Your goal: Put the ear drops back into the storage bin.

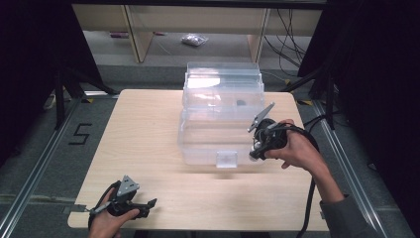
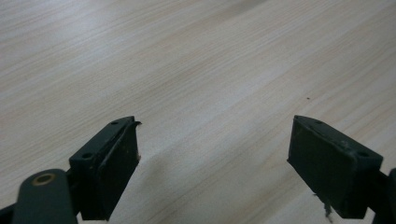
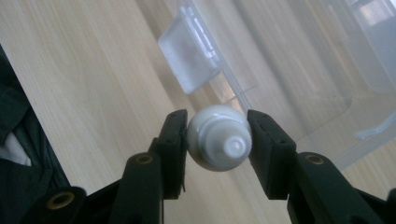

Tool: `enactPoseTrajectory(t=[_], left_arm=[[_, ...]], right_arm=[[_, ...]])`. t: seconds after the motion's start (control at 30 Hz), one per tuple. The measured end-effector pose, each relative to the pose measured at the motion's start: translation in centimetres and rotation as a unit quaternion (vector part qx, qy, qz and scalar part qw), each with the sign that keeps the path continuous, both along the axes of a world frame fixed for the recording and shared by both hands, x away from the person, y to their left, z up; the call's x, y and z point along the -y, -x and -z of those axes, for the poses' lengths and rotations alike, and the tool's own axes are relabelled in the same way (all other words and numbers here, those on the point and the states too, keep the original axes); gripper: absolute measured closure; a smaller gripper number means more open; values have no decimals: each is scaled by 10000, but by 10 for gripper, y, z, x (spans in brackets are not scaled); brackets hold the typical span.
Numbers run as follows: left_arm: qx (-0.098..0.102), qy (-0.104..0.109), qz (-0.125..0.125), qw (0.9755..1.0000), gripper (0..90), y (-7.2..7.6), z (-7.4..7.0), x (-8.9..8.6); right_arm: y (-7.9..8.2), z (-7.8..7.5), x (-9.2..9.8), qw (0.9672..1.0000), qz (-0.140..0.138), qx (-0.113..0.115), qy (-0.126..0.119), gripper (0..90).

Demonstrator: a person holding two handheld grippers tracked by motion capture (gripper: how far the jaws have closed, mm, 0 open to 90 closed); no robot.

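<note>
Jaws of the right gripper (image 3: 218, 140) clamp a white bottle (image 3: 218, 138) at the clear box's (image 1: 221, 116) five o'clock corner; close-up reveals its nozzle. Left gripper (image 2: 215, 158) gapes over bare table (image 2: 196, 60).

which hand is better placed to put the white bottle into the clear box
Right. The right gripper already clamps the white bottle beside the clear box; the left gripper rests open, far off.

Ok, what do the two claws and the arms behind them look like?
Both claws are black, each with two flat rectangular pads and brass-coloured pivot rivets. The left claw and right claw each carry a grey three-cornered plate on top. A black cable trails from the right one. The right arm wears a grey sleeve.
</note>
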State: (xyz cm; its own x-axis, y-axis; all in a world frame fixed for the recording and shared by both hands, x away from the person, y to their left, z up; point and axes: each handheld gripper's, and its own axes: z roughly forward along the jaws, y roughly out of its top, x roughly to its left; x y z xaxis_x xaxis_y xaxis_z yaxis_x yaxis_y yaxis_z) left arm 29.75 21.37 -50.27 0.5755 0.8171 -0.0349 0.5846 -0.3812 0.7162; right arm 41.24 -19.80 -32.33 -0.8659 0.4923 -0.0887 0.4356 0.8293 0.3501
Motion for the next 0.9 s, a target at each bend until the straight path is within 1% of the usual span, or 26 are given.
enactPoseTrajectory(t=[0.03, 0.07, 0.1, 0.2, 0.23, 0.27, 0.33, 0.37, 0.4, 0.43, 0.47, 0.5, 0.53, 0.6, 0.63, 0.7, 0.73, 0.77, 0.83, 0.9], left_arm=[[23, 21, -41, 10000, 155, 0, 0, 0], [7, -9, 16, 10000, 155, 0, 0, 0], [-14, -3, -2, 10000, 155, 0, 0, 0], [13, 3, -24, 10000, 155, 0, 0, 0], [29, -8, -46, 10000, 155, 0, 0, 0], [-3, -11, 14, 10000, 155, 0, 0, 0], [-5, 46, -29, 10000, 155, 0, 1, 1], [10, 43, -50, 10000, 155, 0, 1, 1], [11, 1, 3, 10000, 155, 0, 0, 0], [17, 17, -28, 10000, 155, 0, 0, 0], [-10, 7, -1, 10000, 155, 0, 0, 0], [-4, 63, -26, 10000, 155, 0, 1, 1], [2, 22, -18, 10000, 156, 0, 1, 0], [36, -6, -37, 10000, 156, 0, 0, 0], [-3, -12, 25, 10000, 156, 0, 0, 0], [-3, 23, -9, 10000, 156, 0, 1, 0], [-11, 14, -9, 10000, 156, 0, 0, 0], [24, 23, -7, 10000, 155, 0, 0, 0], [-1, 56, -20, 10000, 155, 0, 1, 0], [12, 66, -50, 10000, 156, 0, 1, 0]], right_arm=[[-2, -2, 1, 10000, -76, 36, 18, 602], [-3, -3, 1, 10000, 17, 16, 30, 602], [-5, -5, 1, 10000, 54, 5, 42, 602], [-9, -7, 3, 10000, 42, 23, 72, 602], [-13, -9, 4, 9999, 94, 51, 84, 602], [-15, -9, 4, 9999, 133, 12, 64, 602], [-21, -11, 6, 9998, 201, 22, 73, 602], [-23, -12, 7, 9997, 215, 17, 88, 602], [-26, -13, 8, 9997, 200, 35, 95, 602], [-29, -14, 9, 9996, 260, 31, 108, 602], [-31, -14, 9, 9995, 315, 19, 94, 602], [-34, -15, 10, 9994, 333, 0, 95, 602], [-36, -15, 10, 9992, 380, -13, 96, 602], [-42, -15, 11, 9990, 434, -20, 101, 602], [-48, -13, 13, 9987, 508, -49, 90, 602], [-50, -13, 13, 9986, 518, -50, 91, 602], [-52, -11, 14, 9983, 575, -73, 78, 602], [-55, -10, 15, 9982, 592, -98, 80, 602], [-60, -6, 16, 9979, 630, -106, 92, 602], [-65, -2, 18, 9974, 688, -170, 96, 602]])
